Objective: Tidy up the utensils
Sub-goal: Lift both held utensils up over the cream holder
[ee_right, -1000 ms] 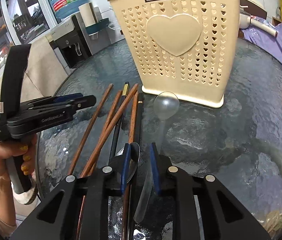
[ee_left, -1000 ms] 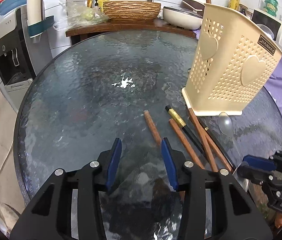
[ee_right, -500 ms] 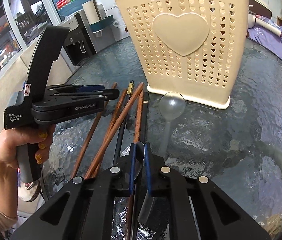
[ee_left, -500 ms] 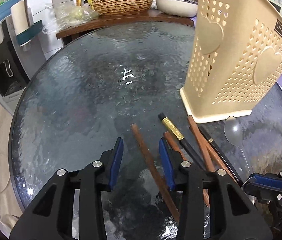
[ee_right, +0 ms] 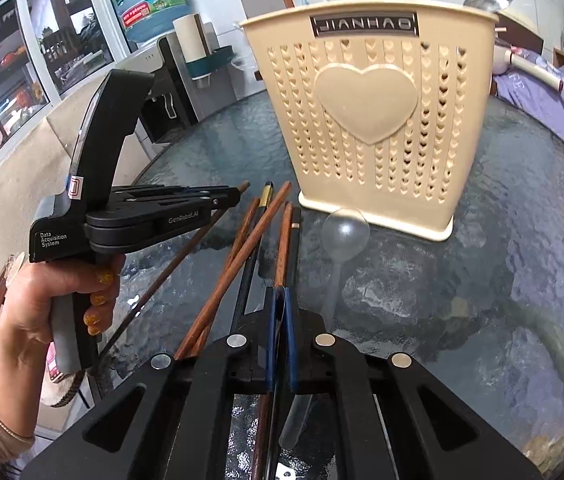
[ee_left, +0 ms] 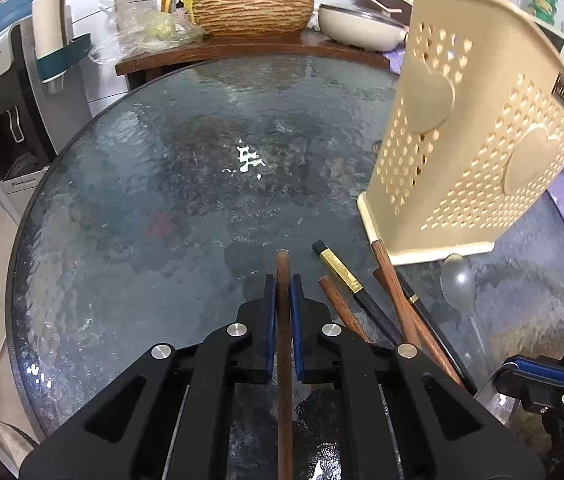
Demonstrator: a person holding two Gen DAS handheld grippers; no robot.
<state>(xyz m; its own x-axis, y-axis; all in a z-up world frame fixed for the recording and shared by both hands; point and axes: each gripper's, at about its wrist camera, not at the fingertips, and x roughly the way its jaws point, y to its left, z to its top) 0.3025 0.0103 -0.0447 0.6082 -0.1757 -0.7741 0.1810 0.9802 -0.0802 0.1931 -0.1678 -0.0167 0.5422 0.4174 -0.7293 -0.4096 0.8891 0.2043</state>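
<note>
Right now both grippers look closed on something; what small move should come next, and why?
Probably lift the left gripper straight up. Its pads are shut on a brown chopstick that lies apart from the pile beside the beige holder, so raising it first should clear the other sticks.

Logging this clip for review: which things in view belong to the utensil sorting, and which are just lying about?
Job:
- wooden chopstick in the left gripper
- loose chopsticks
- clear plastic spoon
- cream utensil holder
- right gripper

Lying about:
- wicker basket
- water dispenser
- white pot
</note>
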